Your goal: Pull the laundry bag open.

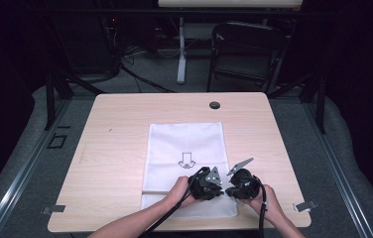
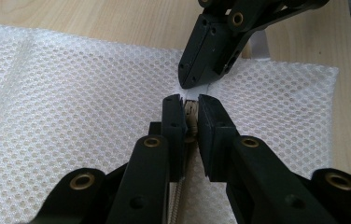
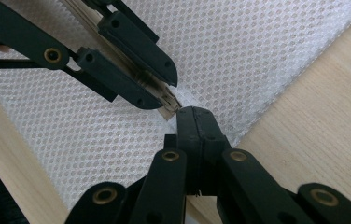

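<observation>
A white mesh bag lies flat on the wooden table, with a small black print on it. Near its front edge both grippers meet tip to tip. My left gripper is shut on the bag's brass-coloured zipper pull. My right gripper faces it from the other side, its jaws pressed together on the white fabric at the zipper's end. In the left gripper view the right gripper comes down from the top. The left gripper enters the right gripper view from the upper left.
A small black round cap sits in the table near its far edge. Behind the table stand a dark folding chair and a white post. Bare wood lies left and right of the bag.
</observation>
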Tool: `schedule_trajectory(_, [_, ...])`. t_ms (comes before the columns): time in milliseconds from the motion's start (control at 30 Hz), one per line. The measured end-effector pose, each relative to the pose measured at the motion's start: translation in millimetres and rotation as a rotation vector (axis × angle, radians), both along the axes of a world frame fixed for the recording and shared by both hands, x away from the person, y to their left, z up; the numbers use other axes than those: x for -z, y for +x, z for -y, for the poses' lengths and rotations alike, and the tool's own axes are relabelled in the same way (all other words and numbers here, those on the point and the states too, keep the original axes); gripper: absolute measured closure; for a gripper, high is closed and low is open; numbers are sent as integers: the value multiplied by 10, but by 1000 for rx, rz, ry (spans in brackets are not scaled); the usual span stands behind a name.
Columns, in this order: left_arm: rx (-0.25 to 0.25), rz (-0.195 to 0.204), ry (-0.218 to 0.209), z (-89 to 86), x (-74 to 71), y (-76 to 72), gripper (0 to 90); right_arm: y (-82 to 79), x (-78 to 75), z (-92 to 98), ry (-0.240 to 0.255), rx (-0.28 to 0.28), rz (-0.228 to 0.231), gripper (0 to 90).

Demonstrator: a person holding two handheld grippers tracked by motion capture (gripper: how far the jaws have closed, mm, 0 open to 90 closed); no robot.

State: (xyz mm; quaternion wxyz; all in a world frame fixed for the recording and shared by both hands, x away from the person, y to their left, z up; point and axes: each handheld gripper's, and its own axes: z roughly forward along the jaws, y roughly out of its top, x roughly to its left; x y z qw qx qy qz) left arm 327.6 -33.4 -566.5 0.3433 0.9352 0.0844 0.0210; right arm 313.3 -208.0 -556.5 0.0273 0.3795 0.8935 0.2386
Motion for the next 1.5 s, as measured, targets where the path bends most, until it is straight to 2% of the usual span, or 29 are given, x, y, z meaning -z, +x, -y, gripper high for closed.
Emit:
schedule_trajectory(33, [1,1,0,0,0,0,815,6,-10,6,-13,-9,-5,900])
schedule_trajectory(267, [10,-3,5,-6,-3,3,816,16,-18,19,-22,-12,-17,900])
schedule_trajectory(333, [15,-5,6,-9,-4,8,817,7,-4,11,-5,8,-11,900])
schedule_trajectory(367, [16,-4,6,-9,-4,7,817,13,-17,15,-23,-7,-15,900])
schedule_trajectory(400, [16,-4,6,-10,-4,6,817,12,-16,10,-12,-10,-20,900])
schedule_trajectory(567, [16,-10,0,-27,-2,13,817,20,-23,24,-30,-17,-21,900])
schedule_trajectory(633, [12,-13,5,-39,-3,15,817,15,-18,24,-20,-4,-22,900])
schedule_trajectory(667, [15,-9,4,-37,-3,13,817,11,-9,19,8,3,-27,900])
schedule_trajectory(767, [17,-9,4,-38,-3,13,817,13,-11,20,3,0,-28,900])
schedule_trajectory(800, [17,-11,5,-39,-3,12,817,15,-18,25,-22,-4,-22,900])
schedule_trajectory(900, [15,-9,6,-57,-8,18,817,11,-10,20,4,2,-27,900])
schedule_trajectory(1500, [16,-16,8,-158,-17,21,817,9,-8,19,5,6,-25,900])
